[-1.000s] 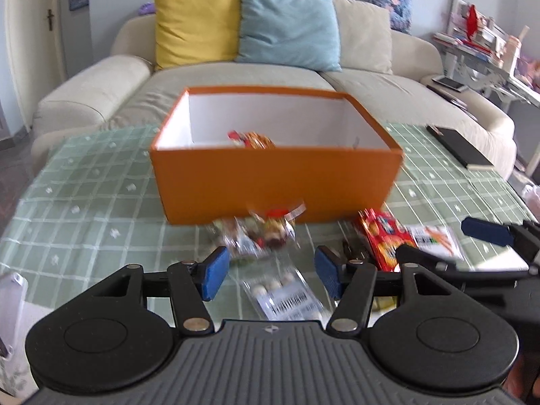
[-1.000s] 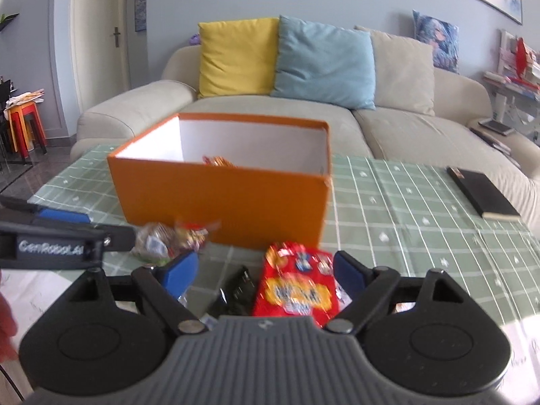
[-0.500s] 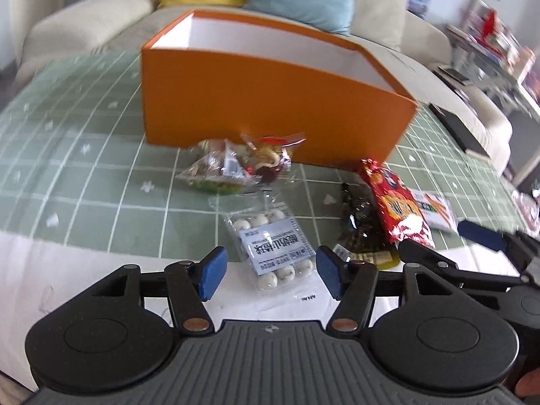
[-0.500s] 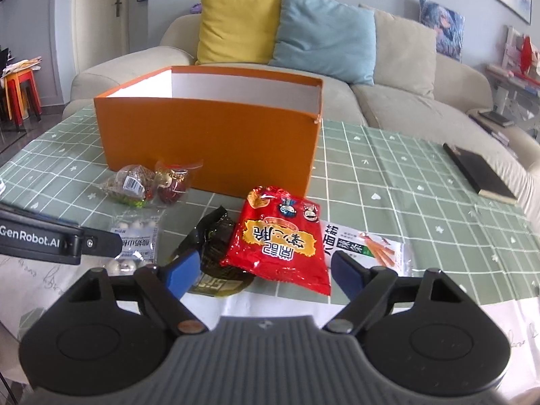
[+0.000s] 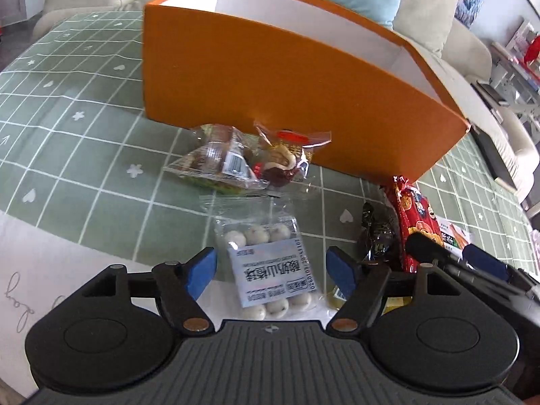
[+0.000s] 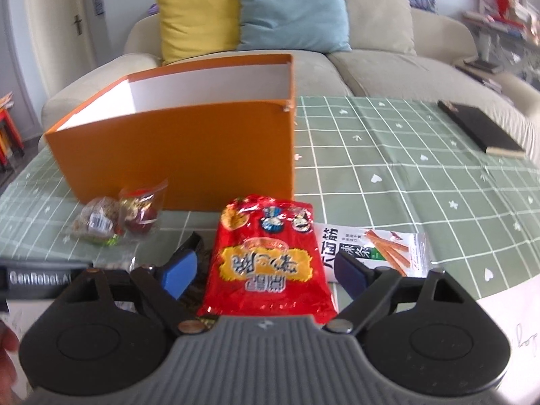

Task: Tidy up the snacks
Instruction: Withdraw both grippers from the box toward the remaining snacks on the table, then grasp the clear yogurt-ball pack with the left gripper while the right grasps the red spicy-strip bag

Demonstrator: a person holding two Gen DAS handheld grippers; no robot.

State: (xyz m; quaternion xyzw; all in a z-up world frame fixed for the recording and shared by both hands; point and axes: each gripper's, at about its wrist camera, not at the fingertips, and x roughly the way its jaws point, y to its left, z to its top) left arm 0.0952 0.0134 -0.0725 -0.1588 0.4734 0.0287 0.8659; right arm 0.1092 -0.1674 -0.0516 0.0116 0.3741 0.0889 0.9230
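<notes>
An orange box stands on the green checked tablecloth. In front of it lie snack packs. My left gripper hovers over a clear pack of white balls; its jaws are opening and straddle the pack, the pads clear of it. My right gripper is open, its jaws either side of a red snack bag without pressing it. Two clear packs, one of nuts and one of red dates, lie by the box's front wall. A dark wrapper and a white noodle-stick pack lie nearby.
A black notebook lies on the cloth at the far right. A beige sofa with yellow, blue and cream cushions stands behind the table. The table's near edge has white cloth. The right gripper's arm shows at the right of the left wrist view.
Both grippers have sunk toward the snacks and tipped downward. The left gripper's jaws have widened around the white-ball pack. The red bag now sits between the right gripper's jaws.
</notes>
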